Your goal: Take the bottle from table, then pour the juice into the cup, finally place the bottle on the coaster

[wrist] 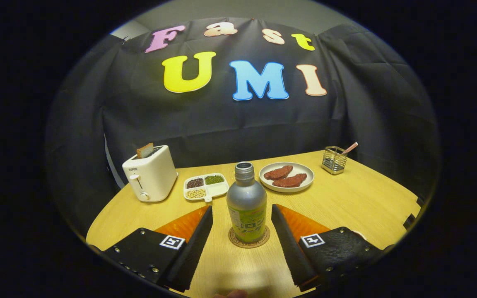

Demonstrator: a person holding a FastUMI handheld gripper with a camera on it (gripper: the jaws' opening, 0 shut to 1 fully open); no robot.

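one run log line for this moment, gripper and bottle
gripper: open, fingers either side of bottle, not touching | silver metal bottle with green label: upright, uncapped, on round cork coaster | stage: bottle placed

Bottle (246, 205) hiding most of the coaster (249, 243) beneath. Bottle label too small to make out. Toaster (150, 173) swallowing all but the top of a bread slice (145, 150). Wire holder (334, 159) masking the straw's (349, 148) lower end.
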